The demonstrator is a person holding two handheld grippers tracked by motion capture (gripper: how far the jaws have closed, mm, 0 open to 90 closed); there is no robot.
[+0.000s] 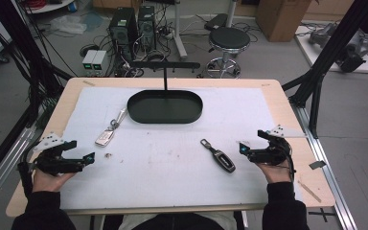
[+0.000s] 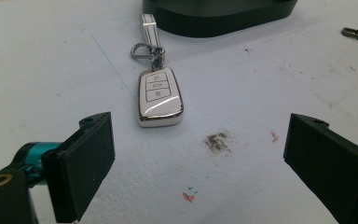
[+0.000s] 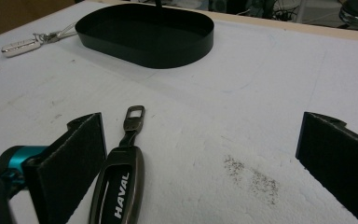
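A white and silver car key fob point(image 1: 105, 137) point(image 2: 159, 95) point(image 3: 21, 46) with a ring and strap lies on the white mat left of centre. A dark key fob point(image 1: 219, 156) point(image 3: 119, 184) marked HAVAL lies right of centre. A black oval tray point(image 1: 165, 106) point(image 3: 144, 32) point(image 2: 214, 16) stands at the back middle. My left gripper point(image 1: 79, 152) point(image 2: 198, 163) rests low at the near left, open, the white fob a little ahead of its jaws. At the near right my right gripper point(image 1: 250, 143) point(image 3: 200, 163) stands open, with the dark fob just inside its left jaw, untouched.
The white mat point(image 1: 172, 158) covers most of the wooden table point(image 1: 287, 110). Small dirt smudges point(image 2: 218, 141) point(image 3: 251, 177) mark the mat. A thin black post point(image 1: 166, 76) rises behind the tray. Black frame struts point(image 1: 316, 91) stand at the table's right; a stool point(image 1: 227, 43) and computers sit beyond.
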